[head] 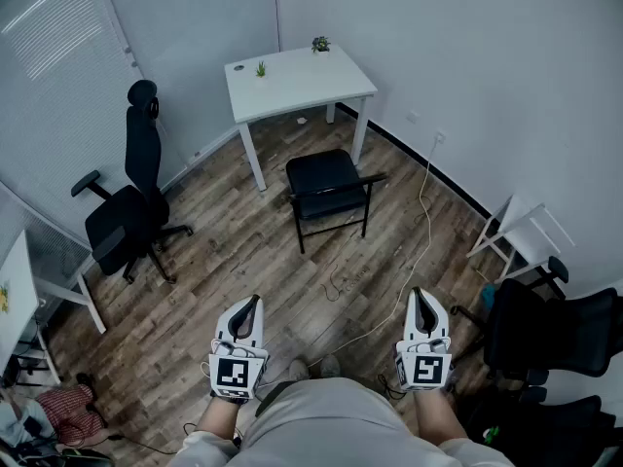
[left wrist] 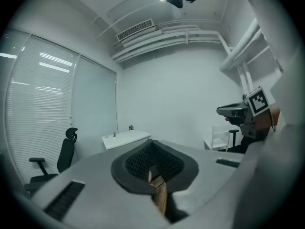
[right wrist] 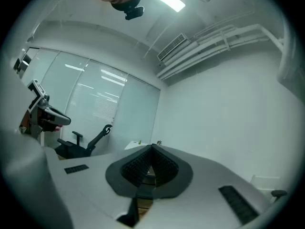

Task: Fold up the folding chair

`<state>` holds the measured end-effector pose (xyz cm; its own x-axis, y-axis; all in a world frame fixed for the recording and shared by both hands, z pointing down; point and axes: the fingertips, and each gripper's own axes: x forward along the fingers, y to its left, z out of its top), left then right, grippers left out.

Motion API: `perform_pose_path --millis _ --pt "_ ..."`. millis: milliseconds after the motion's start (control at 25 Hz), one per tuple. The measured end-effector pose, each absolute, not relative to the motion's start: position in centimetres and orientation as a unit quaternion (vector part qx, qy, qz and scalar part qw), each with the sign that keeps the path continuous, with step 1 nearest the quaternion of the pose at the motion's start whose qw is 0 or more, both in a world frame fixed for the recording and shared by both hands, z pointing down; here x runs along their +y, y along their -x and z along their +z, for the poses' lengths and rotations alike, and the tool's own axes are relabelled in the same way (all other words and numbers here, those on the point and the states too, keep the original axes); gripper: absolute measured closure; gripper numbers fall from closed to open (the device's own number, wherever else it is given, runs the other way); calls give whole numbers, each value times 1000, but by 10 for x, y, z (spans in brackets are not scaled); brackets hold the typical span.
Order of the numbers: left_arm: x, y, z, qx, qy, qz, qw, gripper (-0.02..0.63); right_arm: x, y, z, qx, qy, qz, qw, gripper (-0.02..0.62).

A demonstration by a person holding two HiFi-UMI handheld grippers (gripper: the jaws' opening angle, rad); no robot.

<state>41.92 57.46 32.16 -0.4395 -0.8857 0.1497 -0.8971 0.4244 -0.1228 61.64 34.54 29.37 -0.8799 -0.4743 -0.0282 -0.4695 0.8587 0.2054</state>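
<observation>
Black folding chair with a padded seat and thin metal frame stands unfolded on the wood-plank floor, just in front of the white rectangular desk and well apart from me. I judge the folding has not begun; this is the approach. My left gripper and right gripper are held out ahead of my waist, each with its jaws pressed together on nothing. Next I must close the gap, spread both claws, and take hold of seat and backrest.
</observation>
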Motion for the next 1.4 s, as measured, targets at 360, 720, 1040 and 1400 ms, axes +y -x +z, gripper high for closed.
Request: perform_pose_path --millis 360,720,1040,1400 --pt "574 -423 324 -845 -525 95 43 598 343 -620 293 -964 -245 -101 13 575" --pt "573 -425 319 -846 -528 69 13 179 337 -619 289 -974 -214 -64 -21 223" --pt "572 -423 317 -860 -502 88 20 144 314 -630 297 -973 -216 -84 4 173" --pt "566 -429 331 -872 -472 119 43 146 287 -623 310 -977 -197 -82 -12 173"
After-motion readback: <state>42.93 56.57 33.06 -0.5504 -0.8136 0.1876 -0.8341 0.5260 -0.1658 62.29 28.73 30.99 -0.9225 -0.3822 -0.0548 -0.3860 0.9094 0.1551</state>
